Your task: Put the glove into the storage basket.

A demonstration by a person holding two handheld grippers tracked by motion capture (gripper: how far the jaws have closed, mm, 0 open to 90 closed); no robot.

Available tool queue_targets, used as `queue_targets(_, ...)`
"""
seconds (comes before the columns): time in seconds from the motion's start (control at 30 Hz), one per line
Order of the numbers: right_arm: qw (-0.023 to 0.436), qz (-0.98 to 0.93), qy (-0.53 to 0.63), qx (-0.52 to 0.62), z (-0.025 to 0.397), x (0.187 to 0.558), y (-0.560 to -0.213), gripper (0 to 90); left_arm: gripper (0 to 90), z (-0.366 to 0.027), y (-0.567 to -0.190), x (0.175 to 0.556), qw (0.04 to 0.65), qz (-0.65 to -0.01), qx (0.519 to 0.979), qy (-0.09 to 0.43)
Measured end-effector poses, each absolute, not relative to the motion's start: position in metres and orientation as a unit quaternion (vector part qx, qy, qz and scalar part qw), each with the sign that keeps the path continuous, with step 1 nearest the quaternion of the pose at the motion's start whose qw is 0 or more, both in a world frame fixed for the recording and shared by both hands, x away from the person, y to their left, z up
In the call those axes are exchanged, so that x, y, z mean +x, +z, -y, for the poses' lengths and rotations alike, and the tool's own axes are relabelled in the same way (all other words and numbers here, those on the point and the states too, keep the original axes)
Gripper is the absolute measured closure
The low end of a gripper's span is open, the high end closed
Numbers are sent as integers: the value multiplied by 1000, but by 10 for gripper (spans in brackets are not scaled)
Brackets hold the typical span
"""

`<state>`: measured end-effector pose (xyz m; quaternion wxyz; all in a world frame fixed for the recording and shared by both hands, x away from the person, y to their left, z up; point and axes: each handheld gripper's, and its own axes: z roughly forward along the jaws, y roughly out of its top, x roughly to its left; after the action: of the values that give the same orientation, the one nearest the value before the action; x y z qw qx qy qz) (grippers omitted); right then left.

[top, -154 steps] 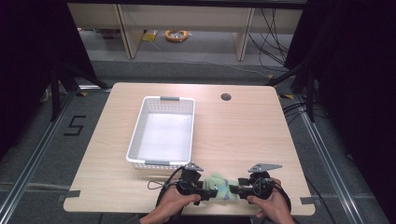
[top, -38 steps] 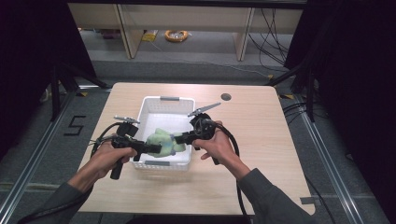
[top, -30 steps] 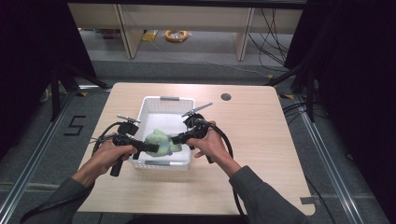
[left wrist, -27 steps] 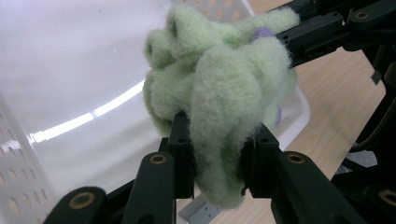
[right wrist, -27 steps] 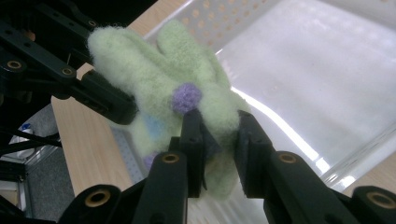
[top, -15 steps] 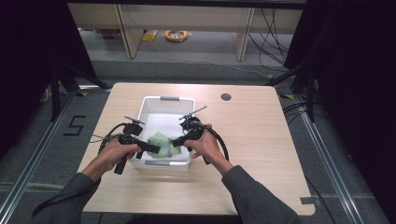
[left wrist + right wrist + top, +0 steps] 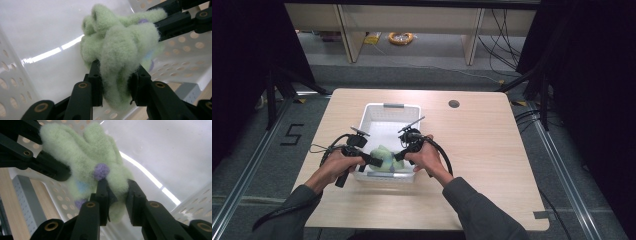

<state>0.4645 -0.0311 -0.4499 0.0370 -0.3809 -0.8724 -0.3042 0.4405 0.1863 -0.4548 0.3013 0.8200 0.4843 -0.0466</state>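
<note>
Holding a fuzzy green glove (image 7: 383,156) between them, both grippers hang over the near end of the white basket (image 7: 388,107), which sits on the left half of the wooden table (image 7: 482,150). The step in hand looks like placing the glove into the basket, and it seems nearly done: the glove is already below the rim, close to the near wall.

The left gripper (image 7: 115,86) has its jaws closed most of the way onto a thick fold of the glove's fleece, the fabric bulging out between them. The right gripper (image 7: 117,195) pinches another part of the glove just under a small purple dot, its jaws likewise narrowed on the fabric.

In the high view the person's left hand (image 7: 334,167) reaches in from the near left and the right hand (image 7: 424,157) from the near right, forearms angled inward so the two tools point at each other across the basket.

The next move probably calls for spreading both pairs of jaws so the glove drops onto the basket floor, then lifting the tools clear of the walls.
</note>
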Motion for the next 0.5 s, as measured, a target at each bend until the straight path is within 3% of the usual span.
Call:
queue_targets(0.3,23,880,-287,-377,26,462,-452,719,643,-184,-458,441,283,-483,828,-41)
queue_targets(0.5,11,885,-271,-378,25,462,-453,678,561,-183,-461,441,274,-485,829,-37)
